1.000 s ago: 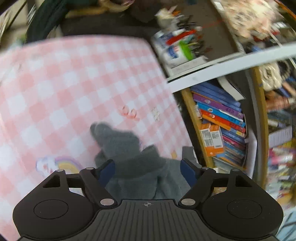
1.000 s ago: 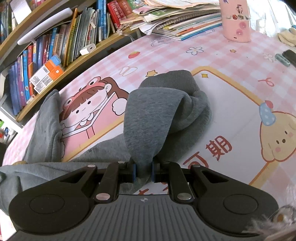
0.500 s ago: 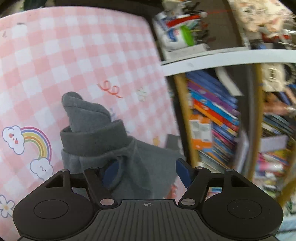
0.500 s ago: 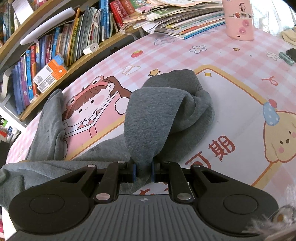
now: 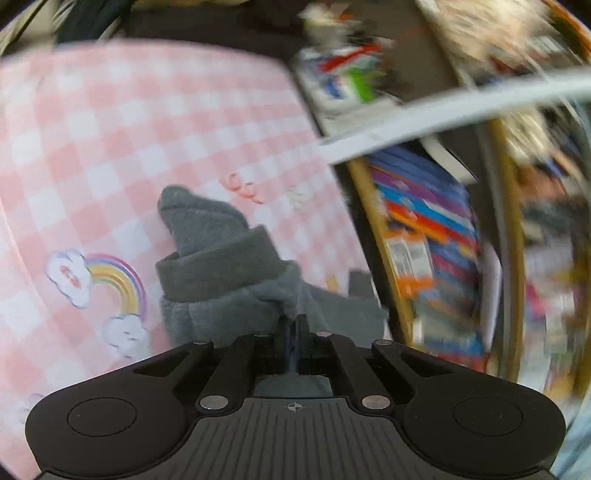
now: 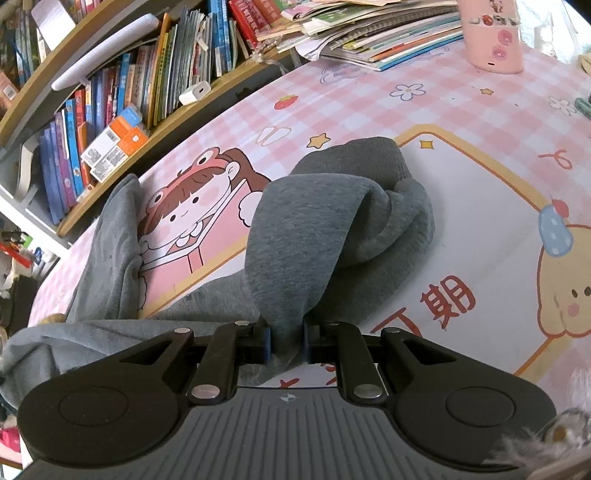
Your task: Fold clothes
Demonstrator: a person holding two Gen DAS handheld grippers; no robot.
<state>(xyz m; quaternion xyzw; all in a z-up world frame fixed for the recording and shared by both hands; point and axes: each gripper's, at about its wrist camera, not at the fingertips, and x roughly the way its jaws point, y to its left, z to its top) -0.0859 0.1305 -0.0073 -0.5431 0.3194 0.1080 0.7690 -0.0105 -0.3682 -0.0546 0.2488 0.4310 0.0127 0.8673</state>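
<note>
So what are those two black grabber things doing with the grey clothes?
A person is folding a grey fleece garment on a table with a pink checked cartoon cloth. The right gripper is pinching a bunched-up fold of it. The left gripper is shut at the cuffed end, seemingly pinching some fabric. Most of the garment lies crumpled, so nothing looks folded yet.

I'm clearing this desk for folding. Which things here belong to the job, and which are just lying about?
Belongs to the job:
grey garment
left tool
right tool

Lying about:
pink bottle
stack of papers
white charger
shelved books
</note>
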